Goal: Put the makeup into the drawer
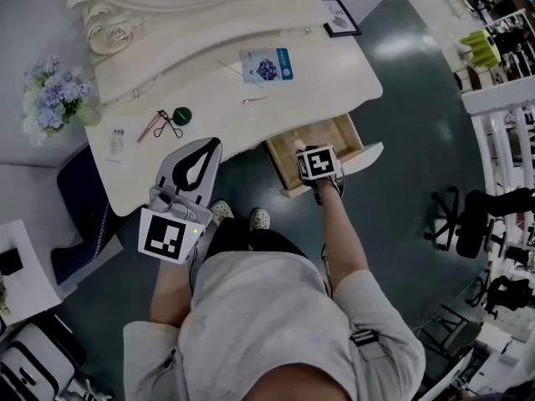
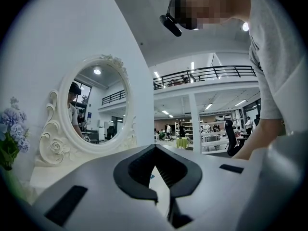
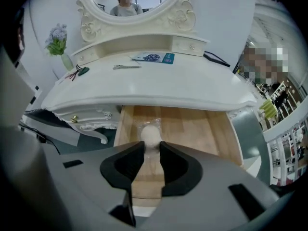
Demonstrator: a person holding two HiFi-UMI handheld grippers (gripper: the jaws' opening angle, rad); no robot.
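Observation:
The vanity's wooden drawer [image 1: 338, 130] [image 3: 202, 129] is pulled open. My right gripper [image 1: 303, 149] [image 3: 150, 149] points steeply down into it, shut on a beige makeup sponge [image 3: 150, 133] in clear wrap that pokes out past the fingertips over the drawer floor. On the white tabletop [image 1: 209, 90] lie an eyelash curler [image 1: 167, 124], a green round case [image 1: 182, 115], a metal tool [image 1: 255, 99] and a blue packet [image 1: 267, 63]. My left gripper [image 1: 212, 147] [image 2: 162, 196] hovers level at the table's front edge, shut and holding nothing.
An ornate mirror [image 3: 132, 4] stands at the back of the vanity, with a vase of blue flowers [image 1: 54, 94] at the left end. A framed card [image 1: 341, 17] lies at the far right. The person's feet [image 1: 241, 217] are just below the drawer.

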